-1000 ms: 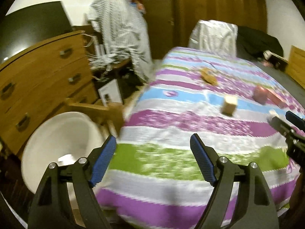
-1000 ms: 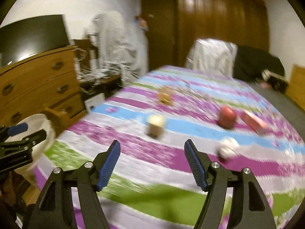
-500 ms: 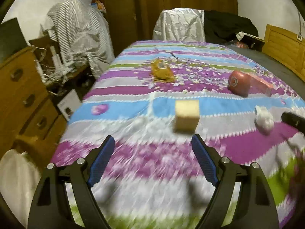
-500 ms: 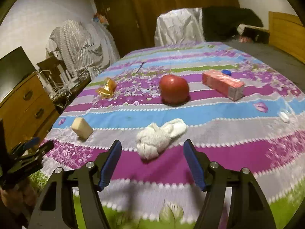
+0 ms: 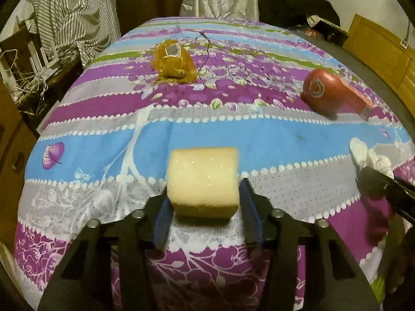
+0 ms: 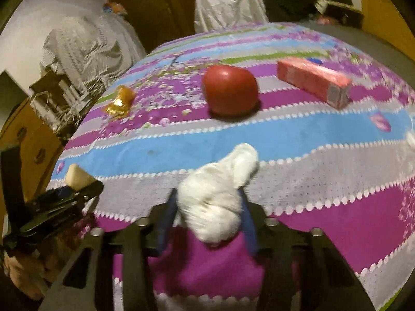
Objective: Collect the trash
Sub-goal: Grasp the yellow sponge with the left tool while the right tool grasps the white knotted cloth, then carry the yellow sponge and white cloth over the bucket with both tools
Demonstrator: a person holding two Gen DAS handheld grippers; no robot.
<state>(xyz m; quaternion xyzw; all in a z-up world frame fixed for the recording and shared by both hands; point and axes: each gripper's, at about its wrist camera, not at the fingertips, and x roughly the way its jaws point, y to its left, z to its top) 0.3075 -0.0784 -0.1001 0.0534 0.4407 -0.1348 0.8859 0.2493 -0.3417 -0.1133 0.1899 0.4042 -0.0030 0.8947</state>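
On the striped bedspread (image 5: 272, 140), my left gripper (image 5: 203, 202) is shut on a yellow sponge block (image 5: 202, 178); the block rests on the cover. My right gripper (image 6: 207, 207) is shut on a white crumpled tissue wad (image 6: 218, 194), whose far end sticks out past the fingertips. The left gripper also shows in the right wrist view (image 6: 77, 191) with the sponge (image 6: 76, 177). A gold wrapper (image 5: 172, 61) lies farther back, also in the right wrist view (image 6: 119, 102).
A red apple (image 6: 229, 89) and a pink carton (image 6: 313, 81) lie on the bed beyond the tissue. A wooden dresser (image 6: 28, 134) stands to the left. A striped cloth (image 5: 72, 15) hangs at the back left, a headboard (image 5: 384, 49) to the right.
Both grippers swung from the bed's edge and white bin to the bed, moved forward and closed: the left onto the sponge block, the right onto the tissue wad.
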